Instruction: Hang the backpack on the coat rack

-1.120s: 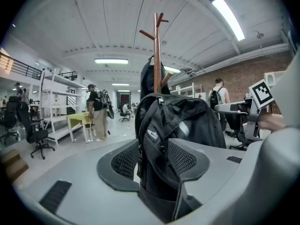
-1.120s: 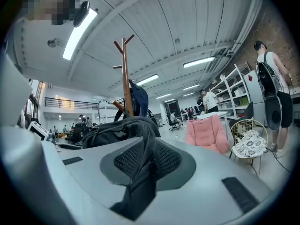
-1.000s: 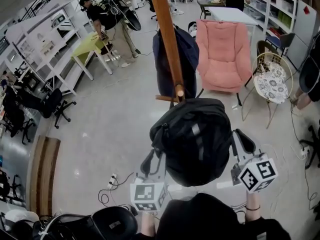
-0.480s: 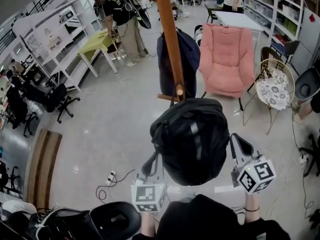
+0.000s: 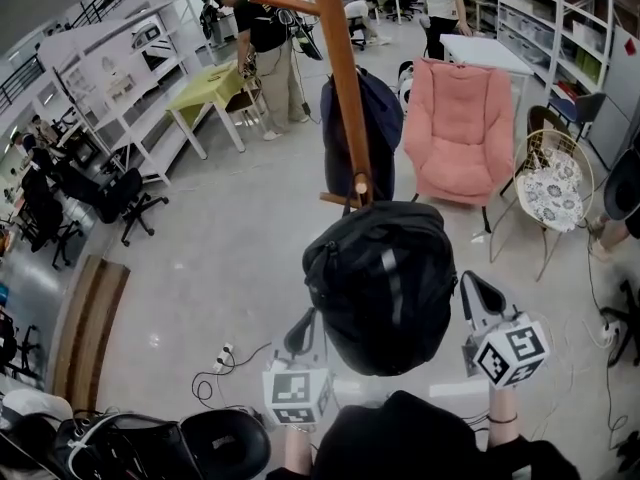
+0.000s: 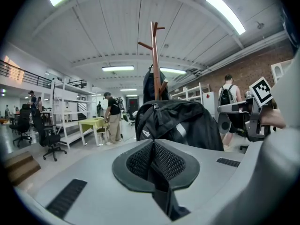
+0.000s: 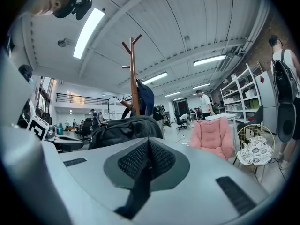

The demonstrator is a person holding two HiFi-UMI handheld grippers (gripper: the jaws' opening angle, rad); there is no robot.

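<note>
The black backpack point(image 5: 385, 283) hangs in front of me at the wooden coat rack point(image 5: 340, 78), its top handle at the tip of the low peg point(image 5: 358, 185). My left gripper point(image 5: 303, 330) sits at the bag's lower left, shut on a black strap point(image 6: 164, 191) that runs down between its jaws. On the bag's right side, my right gripper point(image 5: 480, 293) is shut on another black strap point(image 7: 136, 191). Both gripper views show the backpack point(image 6: 178, 123) point(image 7: 124, 130) just past the jaws, with the rack's pole point(image 6: 155, 60) point(image 7: 133, 78) rising behind it.
A dark blue jacket point(image 5: 360, 118) hangs on the rack's far side. A pink armchair point(image 5: 460, 133) and a wicker chair point(image 5: 550, 183) stand to the right. A person point(image 5: 265, 38) stands by a green table point(image 5: 215, 88). Cables and a power strip point(image 5: 225, 363) lie on the floor.
Both grippers' jaws have closed on the straps. The backpack and both hands have stayed nearly in place; the head view has shifted a little.
</note>
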